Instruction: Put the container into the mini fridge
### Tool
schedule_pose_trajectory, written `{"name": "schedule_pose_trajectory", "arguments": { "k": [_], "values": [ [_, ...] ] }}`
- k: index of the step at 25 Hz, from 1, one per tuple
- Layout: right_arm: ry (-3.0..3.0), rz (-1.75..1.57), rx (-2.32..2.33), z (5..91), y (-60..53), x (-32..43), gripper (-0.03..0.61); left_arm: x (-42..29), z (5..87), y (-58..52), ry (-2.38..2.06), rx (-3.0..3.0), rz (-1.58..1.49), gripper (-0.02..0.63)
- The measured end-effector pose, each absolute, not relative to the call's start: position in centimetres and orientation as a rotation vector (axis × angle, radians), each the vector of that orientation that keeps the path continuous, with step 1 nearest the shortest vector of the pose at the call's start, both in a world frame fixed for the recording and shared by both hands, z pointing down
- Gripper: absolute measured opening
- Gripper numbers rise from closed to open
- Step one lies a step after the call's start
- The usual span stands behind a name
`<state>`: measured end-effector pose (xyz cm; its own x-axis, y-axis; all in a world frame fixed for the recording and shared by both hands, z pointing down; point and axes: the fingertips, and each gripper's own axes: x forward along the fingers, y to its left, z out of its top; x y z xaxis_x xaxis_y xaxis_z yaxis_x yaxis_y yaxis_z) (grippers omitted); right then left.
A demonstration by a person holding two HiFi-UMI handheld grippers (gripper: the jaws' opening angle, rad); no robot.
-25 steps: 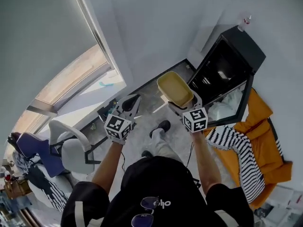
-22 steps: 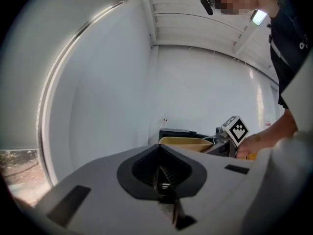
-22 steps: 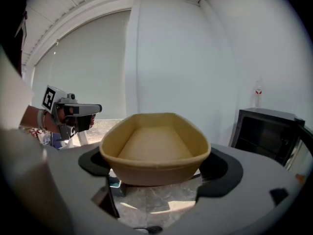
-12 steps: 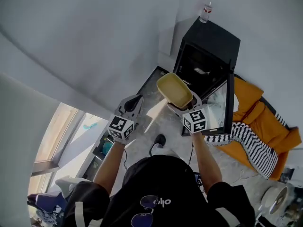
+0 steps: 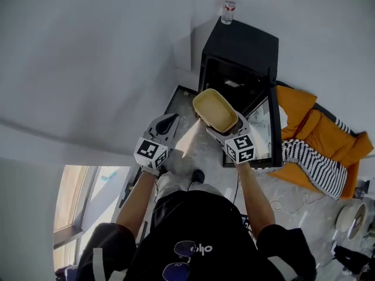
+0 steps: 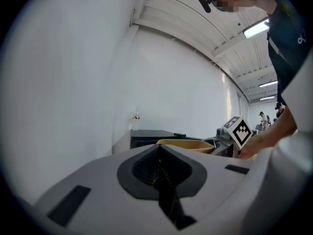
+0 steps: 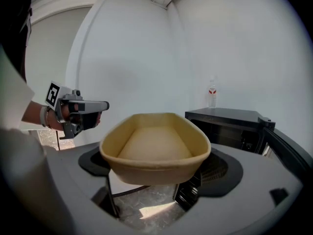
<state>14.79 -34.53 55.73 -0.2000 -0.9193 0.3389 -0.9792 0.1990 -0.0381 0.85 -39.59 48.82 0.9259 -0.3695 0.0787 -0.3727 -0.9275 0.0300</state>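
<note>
White walls all round, grey speckled floor (image 5: pixel 193 148) underfoot. Person faces a black mini fridge (image 5: pixel 243 45) at 12 o'clock in the head view, with its door (image 5: pixel 273 124) swung open toward 2 o'clock. Clear bottle (image 5: pixel 228 9) stands on the fridge top. Orange cushion (image 5: pixel 307 124) with a striped cloth (image 5: pixel 316 164) lies at 3 o'clock, apart from the work.

Right gripper (image 5: pixel 225 127) is clamped on the near end of the yellow container (image 5: pixel 215 109). Tub is level, open side up, far end pointing at the fridge opening. My reading: it is carried this way so it can go in end-first without tipping. Container is in the air, short of the opening, not yet inside.

Left gripper (image 5: pixel 167 122) sits at 9 o'clock of the container, jaws pressed together, nothing between them. My reading: it is held off to the side, out of the path. The door is already open, so it has no job.

Head view alone gives the layout: fridge, door angle, both grippers. Right gripper view alone shows the tub is empty inside and a jaw on either side of its near end. Left gripper view alone confirms its jaws are closed on nothing, and it shows the container only as a thin rim at 3 o'clock. Fridge interior is dark in every view, so its contents cannot be told.
</note>
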Motion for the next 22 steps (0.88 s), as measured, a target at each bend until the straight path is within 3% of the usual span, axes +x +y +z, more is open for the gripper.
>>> {"name": "schedule_pose_trajectory", "arguments": {
  "k": [22],
  "values": [
    [-1.942,0.433,2.174,57.7,-43.2,20.6,0.532,10.9,50.8,-51.4,0.035,3.081,0.184,0.008]
  ]
}}
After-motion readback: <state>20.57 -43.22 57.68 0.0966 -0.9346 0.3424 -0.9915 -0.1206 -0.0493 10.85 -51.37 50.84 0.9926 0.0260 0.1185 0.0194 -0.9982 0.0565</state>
